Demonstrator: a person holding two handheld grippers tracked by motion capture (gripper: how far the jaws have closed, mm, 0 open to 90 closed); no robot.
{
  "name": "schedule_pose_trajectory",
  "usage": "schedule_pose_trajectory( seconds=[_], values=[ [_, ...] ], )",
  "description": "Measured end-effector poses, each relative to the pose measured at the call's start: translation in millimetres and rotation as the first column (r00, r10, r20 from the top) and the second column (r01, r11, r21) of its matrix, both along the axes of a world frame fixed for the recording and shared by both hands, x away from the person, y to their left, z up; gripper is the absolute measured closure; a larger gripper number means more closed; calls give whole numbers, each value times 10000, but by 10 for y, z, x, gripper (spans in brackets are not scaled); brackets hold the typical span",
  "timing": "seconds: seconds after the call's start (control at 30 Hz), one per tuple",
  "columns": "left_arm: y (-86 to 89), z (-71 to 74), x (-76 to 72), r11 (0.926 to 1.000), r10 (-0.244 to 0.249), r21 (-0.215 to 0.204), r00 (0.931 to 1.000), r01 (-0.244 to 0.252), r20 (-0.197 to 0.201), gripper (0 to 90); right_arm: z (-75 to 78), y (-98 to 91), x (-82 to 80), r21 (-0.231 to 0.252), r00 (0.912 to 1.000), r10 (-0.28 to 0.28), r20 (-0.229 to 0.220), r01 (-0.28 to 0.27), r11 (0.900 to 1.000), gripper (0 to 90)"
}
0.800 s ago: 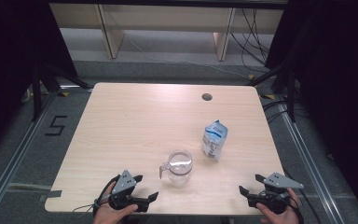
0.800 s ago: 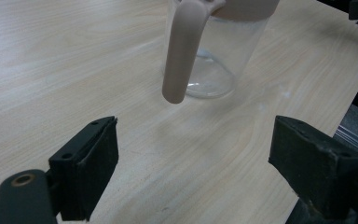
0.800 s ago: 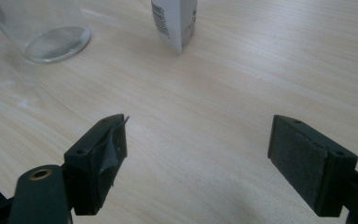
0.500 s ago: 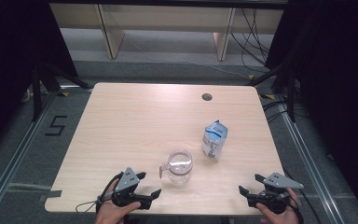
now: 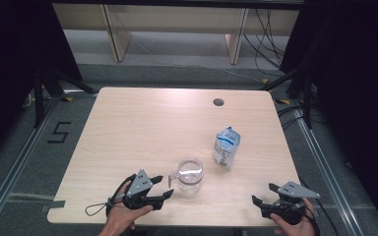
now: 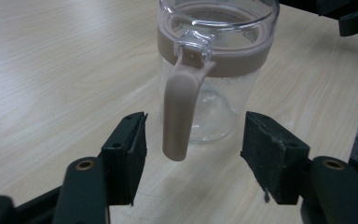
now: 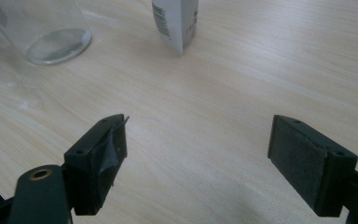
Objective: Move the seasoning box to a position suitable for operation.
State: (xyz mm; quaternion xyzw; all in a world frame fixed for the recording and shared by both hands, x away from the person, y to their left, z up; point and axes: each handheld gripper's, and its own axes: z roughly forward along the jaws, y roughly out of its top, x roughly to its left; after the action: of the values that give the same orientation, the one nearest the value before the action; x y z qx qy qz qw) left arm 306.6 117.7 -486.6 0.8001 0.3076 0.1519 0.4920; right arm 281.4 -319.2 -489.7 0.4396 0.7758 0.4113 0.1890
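The clear jug (image 6: 216, 70) stands upright at lower centre of the high view, and in the left gripper view its beige handle (image 6: 181, 112) hangs straight ahead of you. Your left gripper (image 6: 193, 156) has its jaws apart, handle just beyond their tips, nothing pinched. Ease forward until both pads flank the handle squarely, then close gently so the jug doesn't tip. Your right gripper (image 5: 268, 199) waits spread wide at lower right, empty, the white carton (image 5: 227, 147) standing well beyond it.
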Motion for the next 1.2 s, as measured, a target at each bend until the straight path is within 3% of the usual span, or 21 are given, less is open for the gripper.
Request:
schedule_pose_trajectory(
  seconds=[0.33,0.37,0.57,0.6,0.73,0.83,0.87,0.97,1.0,1.13,1.2],
  values=[
    [-118,4,113,9987,-261,437,9990,245,356,575,-9,14,5,-16,10000,49,-31,-49,10000,205],
    [-116,13,120,9984,-275,509,9988,254,407,593,-8,36,-15,208,9995,-99,-311,106,9997,205],
    [-117,33,176,9982,-404,458,9980,381,494,709,-10,17,1,35,10000,52,-56,-52,10000,207],
    [-112,39,184,9964,-586,644,9964,546,611,715,-8,35,-14,180,9995,-46,-297,51,9998,209],
    [-122,44,174,9933,-900,794,9934,842,714,726,-13,20,8,86,9998,158,-141,-156,9998,212],
    [-136,34,169,9915,-1197,607,9898,1152,768,727,-15,20,10,55,9998,165,-146,-164,9999,212],
    [-135,34,168,9901,-1305,630,9885,1258,767,728,-10,41,-15,210,9992,-44,-386,52,9998,212],
    [-141,31,150,9891,-1398,575,9876,1358,714,728,-10,38,-10,182,9995,27,-302,-22,9998,213],
    [-145,32,146,9850,-1662,608,9825,1615,836,728,-9,38,-10,219,9995,24,-323,-17,9998,213],
    [-158,32,125,9789,-2009,540,9760,1968,842,728,-10,17,8,56,9998,184,-86,-183,9998,213],
    [-167,25,124,9691,-2438,608,9654,2389,926,728,-12,21,8,87,9998,200,-93,-199,9998,213]
  ],
)
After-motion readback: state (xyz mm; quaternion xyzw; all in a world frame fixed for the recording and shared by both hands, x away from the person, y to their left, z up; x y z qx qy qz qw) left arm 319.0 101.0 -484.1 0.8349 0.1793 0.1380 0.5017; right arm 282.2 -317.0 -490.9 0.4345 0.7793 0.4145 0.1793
